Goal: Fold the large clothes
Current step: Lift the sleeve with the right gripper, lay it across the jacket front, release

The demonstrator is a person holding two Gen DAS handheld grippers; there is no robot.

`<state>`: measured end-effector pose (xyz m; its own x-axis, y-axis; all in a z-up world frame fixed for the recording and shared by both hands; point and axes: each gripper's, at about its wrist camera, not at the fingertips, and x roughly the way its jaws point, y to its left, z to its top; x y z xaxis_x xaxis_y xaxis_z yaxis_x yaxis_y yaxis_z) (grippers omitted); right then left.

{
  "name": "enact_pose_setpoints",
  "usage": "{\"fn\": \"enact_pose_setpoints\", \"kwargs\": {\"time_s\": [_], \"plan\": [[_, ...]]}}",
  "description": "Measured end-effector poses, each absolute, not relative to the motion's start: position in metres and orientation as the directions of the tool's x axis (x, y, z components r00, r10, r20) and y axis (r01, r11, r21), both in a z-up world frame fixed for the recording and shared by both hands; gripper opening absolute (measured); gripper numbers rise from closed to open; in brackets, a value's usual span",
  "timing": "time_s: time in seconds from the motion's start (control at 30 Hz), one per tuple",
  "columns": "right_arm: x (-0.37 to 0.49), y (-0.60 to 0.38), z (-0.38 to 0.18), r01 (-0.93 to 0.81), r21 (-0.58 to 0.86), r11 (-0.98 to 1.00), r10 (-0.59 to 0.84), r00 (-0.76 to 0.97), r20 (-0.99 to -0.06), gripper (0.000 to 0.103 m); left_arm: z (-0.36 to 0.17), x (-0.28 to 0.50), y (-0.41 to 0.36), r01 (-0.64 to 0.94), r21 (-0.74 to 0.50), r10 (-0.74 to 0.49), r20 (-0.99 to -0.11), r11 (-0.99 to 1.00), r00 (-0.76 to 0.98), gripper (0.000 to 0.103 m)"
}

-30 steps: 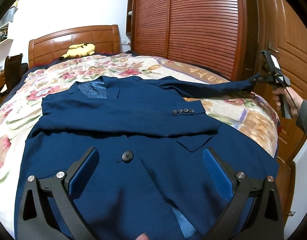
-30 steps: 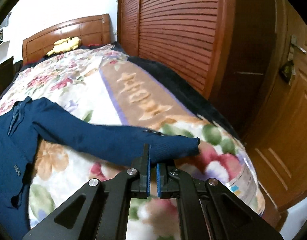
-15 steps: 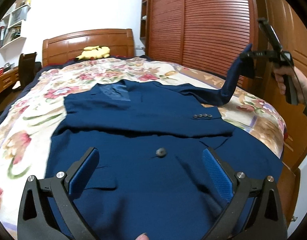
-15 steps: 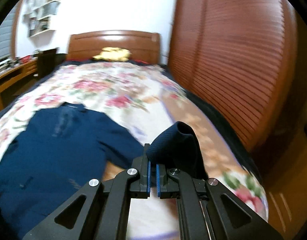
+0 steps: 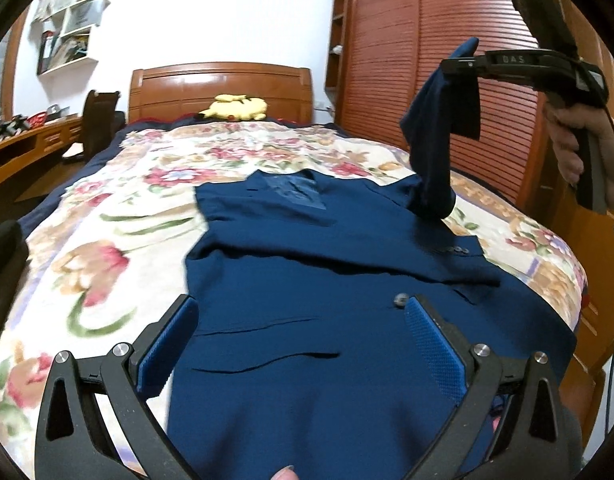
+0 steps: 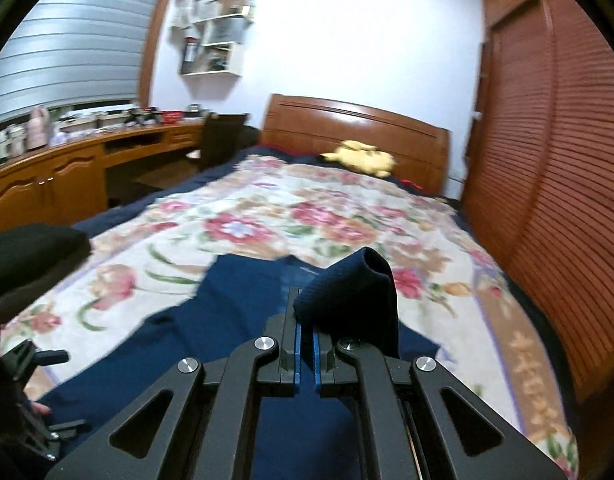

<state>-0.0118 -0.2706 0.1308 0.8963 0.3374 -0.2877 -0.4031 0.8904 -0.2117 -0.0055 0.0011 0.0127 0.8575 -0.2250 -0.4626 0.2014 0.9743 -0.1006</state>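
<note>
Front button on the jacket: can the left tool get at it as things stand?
Probably yes. The left tool hangs open just above the jacket, and the button lies uncovered beside its right finger. The right tool holds the sleeve up, clear of it.

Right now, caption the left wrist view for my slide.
Open left gripper hovers over the navy jacket on the floral bedspread; right gripper holds its sleeve aloft.

A navy suit jacket (image 5: 347, 280) lies front-up on a floral bedspread (image 5: 107, 248), one sleeve (image 5: 435, 152) lifted upright by its cuff above the chest.
</note>
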Motion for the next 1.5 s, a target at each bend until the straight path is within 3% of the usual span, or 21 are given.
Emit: {"fn": "enact_pose_setpoints", "kwargs": {"time_s": [0.33, 0.47, 0.53, 0.63, 0.67, 0.7, 0.87, 1.17, 1.5], "plan": [[-0.044, -0.254, 0.12, -0.535, -0.256, 0.805, 0.445, 0.83, -0.336, 0.004, 0.016, -0.01, 0.038, 0.138, -0.136, -0.185, -0.442, 0.981, 0.878, 0.103], [-0.036, -0.274, 0.123, -0.559, -0.191, 0.807, 0.463, 0.8, -0.382, 0.004, 0.016, -0.01, 0.044, 0.121, -0.149, -0.176, -0.44, 0.981, 0.881, 0.103], [-0.033, -0.275, 0.128, -0.55, -0.195, 0.812, 0.445, 0.8, -0.402, 0.01, 0.016, -0.01, 0.044, 0.122, -0.149, -0.176, -0.439, 0.981, 0.881, 0.103], [-0.036, -0.272, 0.133, -0.539, -0.211, 0.816, 0.427, 0.807, -0.409, 0.035, 0.015, -0.01, 0.043, 0.124, -0.143, -0.176, -0.443, 0.982, 0.879, 0.103], [-0.042, -0.268, 0.136, -0.535, -0.216, 0.817, 0.423, 0.81, -0.405, 0.049, 0.015, -0.01, 0.042, 0.126, -0.139, -0.175, -0.445, 0.982, 0.878, 0.103], [-0.044, -0.27, 0.138, -0.531, -0.22, 0.819, 0.421, 0.814, -0.4, 0.055, 0.015, -0.011, 0.041, 0.127, -0.136, -0.175, -0.446, 0.982, 0.878, 0.103], [-0.047, -0.266, 0.126, -0.498, -0.238, 0.834, 0.384, 0.834, -0.397, 0.055, 0.015, -0.01, 0.037, 0.131, -0.125, -0.174, -0.45, 0.984, 0.876, 0.103], [-0.016, -0.277, 0.084, -0.428, -0.215, 0.878, 0.289, 0.831, -0.474, 0.055, 0.014, -0.008, 0.026, 0.145, -0.105, -0.178, -0.459, 0.984, 0.871, 0.103], [0.037, -0.254, 0.031, -0.433, -0.016, 0.901, 0.334, 0.717, -0.612, 0.055, 0.011, -0.006, 0.022, 0.145, -0.093, -0.172, -0.472, 0.985, 0.865, 0.103]]}}
